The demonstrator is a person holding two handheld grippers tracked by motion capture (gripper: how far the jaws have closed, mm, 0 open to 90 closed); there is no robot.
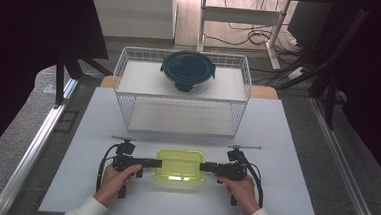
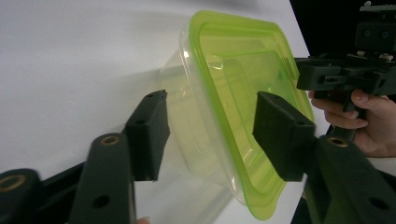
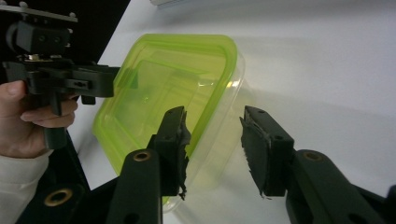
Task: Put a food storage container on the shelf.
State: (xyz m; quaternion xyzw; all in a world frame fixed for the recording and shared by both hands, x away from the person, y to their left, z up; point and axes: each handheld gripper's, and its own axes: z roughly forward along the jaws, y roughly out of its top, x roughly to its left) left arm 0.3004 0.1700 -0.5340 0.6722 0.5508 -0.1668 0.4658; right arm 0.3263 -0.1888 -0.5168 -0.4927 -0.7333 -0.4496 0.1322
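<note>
Spreading across most of the high view, the white table (image 1: 286, 143) carries everything, largest first: a white wire basket (image 1: 182, 89) toward twelve o'clock, with a round container under a dark blue lid (image 1: 188, 70) resting on its upper shelf. Toward six o'clock, near the person's edge, lies the rectangular clear container with a yellow-green lid (image 1: 179, 165), flat on the table. The left gripper (image 1: 157, 163) comes in at its nine o'clock end and the right gripper (image 1: 204, 167) at its three o'clock end, each held level in a hand with a white sleeve. In the left gripper view one jaw stands over the lid's top and the other beside the clear wall below the rim, the container's (image 2: 224, 116) edge between them; a gap shows on the lower side, so the pads do not yet clamp it. In the right gripper view the container (image 3: 173, 98) sits likewise between the jaws, one pad at the lid's rim, the other clear of the wall, the grip not yet closed.
</note>
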